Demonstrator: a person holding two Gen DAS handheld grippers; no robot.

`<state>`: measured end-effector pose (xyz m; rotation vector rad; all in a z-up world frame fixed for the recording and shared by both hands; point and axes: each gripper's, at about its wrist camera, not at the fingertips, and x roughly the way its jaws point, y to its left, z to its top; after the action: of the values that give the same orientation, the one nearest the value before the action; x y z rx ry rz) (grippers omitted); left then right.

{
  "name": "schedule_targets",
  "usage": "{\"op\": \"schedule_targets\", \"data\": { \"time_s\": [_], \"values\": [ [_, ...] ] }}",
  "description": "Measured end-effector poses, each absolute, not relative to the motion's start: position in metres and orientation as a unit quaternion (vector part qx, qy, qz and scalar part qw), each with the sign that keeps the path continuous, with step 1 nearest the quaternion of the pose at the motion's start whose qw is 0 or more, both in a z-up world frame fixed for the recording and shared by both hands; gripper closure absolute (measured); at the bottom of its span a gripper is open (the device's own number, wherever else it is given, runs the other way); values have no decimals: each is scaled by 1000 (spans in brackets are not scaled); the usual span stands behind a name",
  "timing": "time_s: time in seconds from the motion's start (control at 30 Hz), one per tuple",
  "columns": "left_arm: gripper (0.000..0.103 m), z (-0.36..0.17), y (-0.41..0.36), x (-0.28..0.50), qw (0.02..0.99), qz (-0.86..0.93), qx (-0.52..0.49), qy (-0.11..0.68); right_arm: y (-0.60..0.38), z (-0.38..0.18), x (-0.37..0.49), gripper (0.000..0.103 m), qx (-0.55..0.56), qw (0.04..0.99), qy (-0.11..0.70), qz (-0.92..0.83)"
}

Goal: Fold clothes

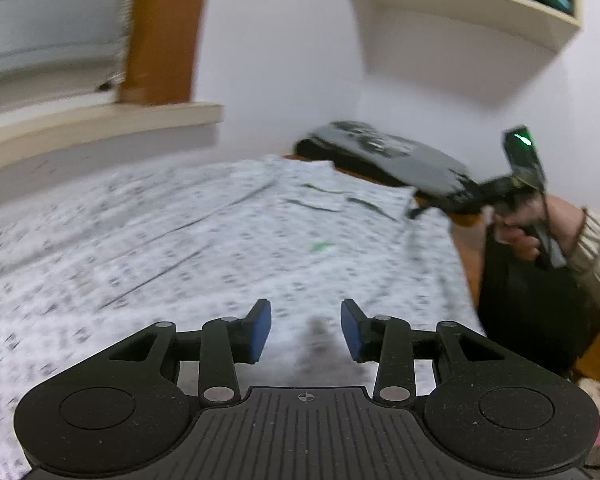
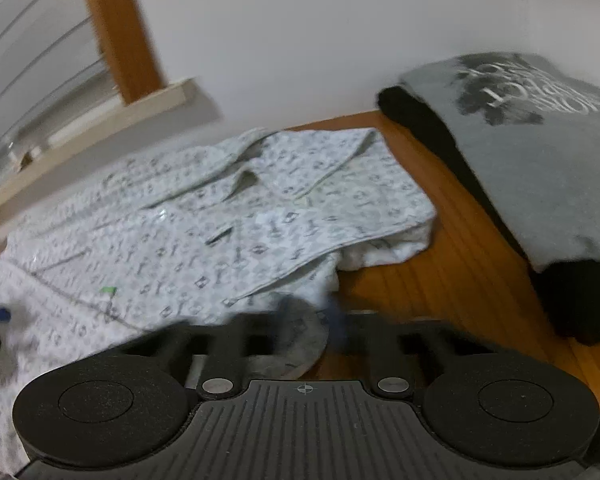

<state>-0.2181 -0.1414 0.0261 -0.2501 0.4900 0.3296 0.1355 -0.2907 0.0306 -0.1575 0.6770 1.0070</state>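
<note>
Blurrily: right fingers point(image 2: 306, 330) smeared, pressed together | left fingers point(image 1: 306, 330) spread over patterned garment point(image 1: 180, 240)

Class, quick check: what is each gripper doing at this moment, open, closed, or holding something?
Left gripper: open, nothing between its fingers, above the patterned shirt.
Right gripper: blurred, closed; whether it pinches the shirt's edge cannot be told.

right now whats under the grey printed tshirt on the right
The grey printed t-shirt lies folded on a black garment, which sticks out at both ends. Under them is the wooden table; anything else in the stack is hidden.
</note>
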Motion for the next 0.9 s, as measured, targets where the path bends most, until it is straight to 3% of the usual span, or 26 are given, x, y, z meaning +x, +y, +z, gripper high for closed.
{"op": "schedule_targets", "data": {
  "time_s": [0.1, 0.33, 0.7, 0.77, 0.9],
  "values": [
    [57, 27, -134, -235, 947, 176, -126, 236, -298, 42, 131, 101, -93, 846, 279, 446],
    [34, 33, -130, -284, 942, 227, -119, 217, -303, 47, 109, 95, -117, 858, 232, 442],
    [27, 41, -127, -395, 915, 328, -122, 203, -231, 58, 10, 92, -155, 776, 212, 574],
    [27, 38, -128, -412, 908, 338, -128, 209, -212, 54, -16, 81, -168, 748, 212, 606],
    [28, 30, -129, -433, 897, 353, -139, 228, -176, 47, -66, 77, -190, 694, 206, 663]
  ]
}}
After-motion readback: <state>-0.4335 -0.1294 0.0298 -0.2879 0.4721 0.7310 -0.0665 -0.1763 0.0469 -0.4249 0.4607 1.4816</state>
